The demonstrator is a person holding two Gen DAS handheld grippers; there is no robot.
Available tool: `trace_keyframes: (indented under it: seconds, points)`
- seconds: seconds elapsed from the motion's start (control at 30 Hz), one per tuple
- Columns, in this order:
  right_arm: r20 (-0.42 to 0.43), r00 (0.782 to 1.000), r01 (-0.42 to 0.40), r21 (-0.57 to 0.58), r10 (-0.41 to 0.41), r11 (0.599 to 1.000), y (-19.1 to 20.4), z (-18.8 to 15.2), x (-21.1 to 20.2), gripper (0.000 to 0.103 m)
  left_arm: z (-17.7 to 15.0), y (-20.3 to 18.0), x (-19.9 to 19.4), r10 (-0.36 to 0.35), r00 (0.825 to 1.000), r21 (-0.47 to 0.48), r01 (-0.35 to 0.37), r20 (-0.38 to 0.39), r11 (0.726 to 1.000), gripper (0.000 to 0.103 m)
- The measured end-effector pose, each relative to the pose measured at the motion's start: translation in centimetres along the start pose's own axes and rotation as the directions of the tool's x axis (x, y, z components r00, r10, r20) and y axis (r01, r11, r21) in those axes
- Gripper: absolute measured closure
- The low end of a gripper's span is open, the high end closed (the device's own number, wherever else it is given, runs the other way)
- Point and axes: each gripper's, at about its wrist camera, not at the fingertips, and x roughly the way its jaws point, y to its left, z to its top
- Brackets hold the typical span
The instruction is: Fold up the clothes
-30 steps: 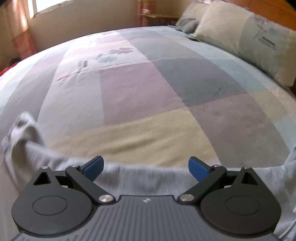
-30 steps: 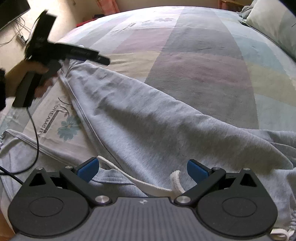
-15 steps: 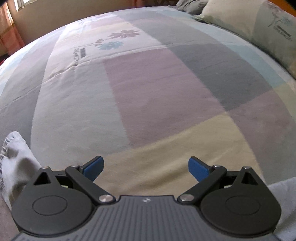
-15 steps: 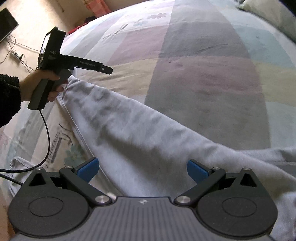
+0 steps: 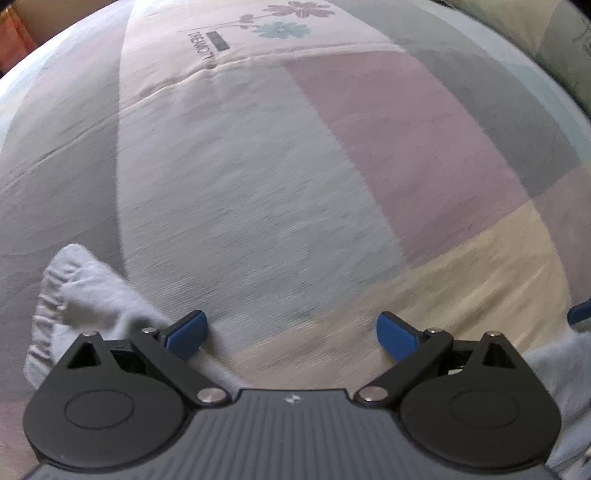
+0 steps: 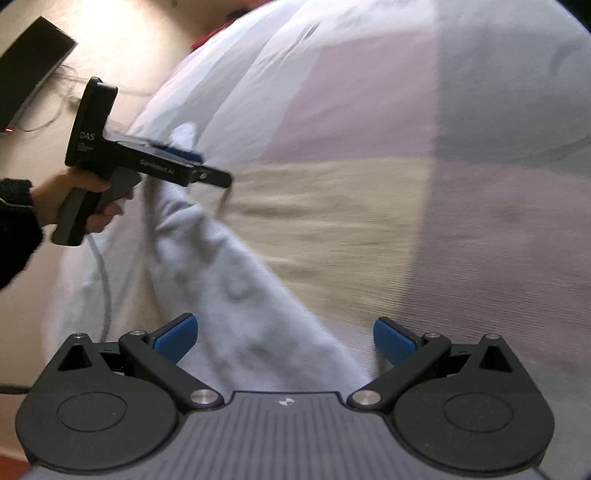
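A big bed (image 5: 280,206) under both grippers, covered in a soft patchwork blanket: squares of pink, grey, pale yellow and light blue. Far ahead of the left gripper (image 5: 291,332), two printed flowers (image 5: 291,18) and a small line of letters on the blanket. Off to its far right, a pillow (image 5: 554,33) at the edge. Blue fingers (image 5: 186,330) spread wide, nothing between them. Just to its left, the bunched cuff of the grey garment (image 5: 74,288), touching the left finger; more grey cloth low on its right.

Right gripper (image 6: 284,338) wide open too, hanging over the grey garment (image 6: 221,280), which runs from under it up and left to the other gripper (image 6: 207,177). A hand (image 6: 70,199) in a dark sleeve (image 6: 14,221) around that gripper's handle. Beyond it, pale floor (image 6: 147,44), a dark flat screen (image 6: 33,62) and thin cables. Blurry all over.
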Motion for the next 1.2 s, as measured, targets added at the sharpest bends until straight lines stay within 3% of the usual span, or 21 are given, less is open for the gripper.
trace_keyframes:
  seconds: [0.1,0.33,0.6,0.73,0.97,1.1,1.2]
  points:
    - [-0.071,0.991,-0.109,0.051,0.113,0.993,-0.1,0.4,1.5,0.0,-1.3,1.0,-0.5,0.033,0.999,0.03,-0.033,0.001,0.999,0.005]
    - [-0.034,0.989,-0.143,-0.037,0.142,0.989,4.4,-1.0,0.8,0.0,-5.5,2.4,-3.5,0.069,0.996,-0.01,-0.069,0.058,0.998,0.005]
    - [-0.103,0.994,-0.059,-0.295,0.03,0.954,11.2,-6.4,2.7,0.0,-11.6,2.5,-6.1,0.114,0.991,-0.106,-0.107,0.064,0.989,0.005]
    - [-0.181,0.983,-0.042,-0.316,-0.017,0.948,11.9,-8.9,4.4,0.0,-13.6,2.9,-6.3,0.128,0.991,-0.164,-0.122,0.027,0.979,0.005]
    - [-0.109,0.994,-0.027,-0.292,-0.005,0.956,11.8,-8.4,2.9,0.0,-12.6,2.4,-8.9,0.096,0.984,-0.225,-0.061,0.149,0.972,0.005]
    - [-0.039,0.999,0.01,-0.251,-0.021,0.968,11.0,-7.3,1.8,0.0,-12.3,0.7,-9.1,0.06,0.985,-0.179,-0.03,0.161,0.983,0.005]
    - [-0.013,1.0,0.024,-0.206,-0.027,0.978,10.1,-7.1,1.5,0.0,-12.4,-1.2,-8.3,-0.008,0.992,-0.104,0.021,0.124,0.994,0.005]
